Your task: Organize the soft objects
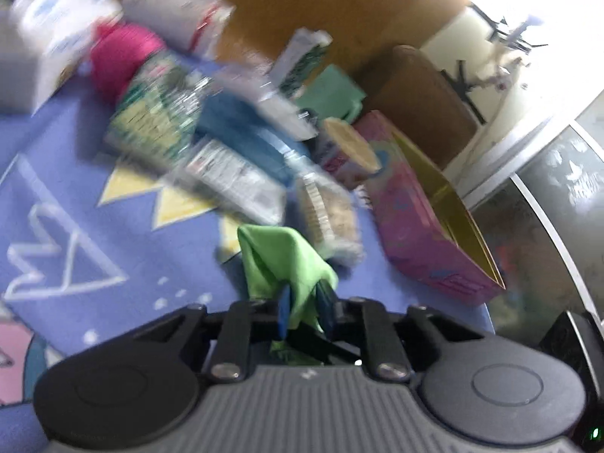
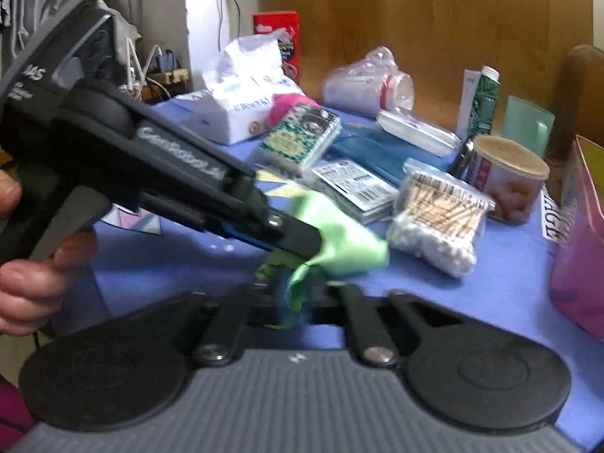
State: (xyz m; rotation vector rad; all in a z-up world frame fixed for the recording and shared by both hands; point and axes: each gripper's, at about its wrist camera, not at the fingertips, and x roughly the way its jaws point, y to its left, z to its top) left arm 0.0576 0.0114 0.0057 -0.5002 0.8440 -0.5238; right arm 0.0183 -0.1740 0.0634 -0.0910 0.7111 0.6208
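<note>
A light green cloth point(image 1: 281, 260) is pinched between the fingers of my left gripper point(image 1: 305, 311), held above the purple patterned table. In the right wrist view the same green cloth point(image 2: 339, 238) hangs between both grippers: my left gripper point(image 2: 317, 243) comes in from the left and is shut on it, and my right gripper point(image 2: 298, 302) is shut on its lower end. The view is blurred by motion.
A pink box point(image 1: 422, 219) with a gold inside stands open to the right. On the table lie a bag of cotton swabs point(image 2: 438, 219), a round tin point(image 2: 509, 177), packets point(image 2: 302, 136), a tissue pack point(image 2: 241, 102), a pink yarn ball point(image 1: 120, 56) and a green cup point(image 2: 528, 124).
</note>
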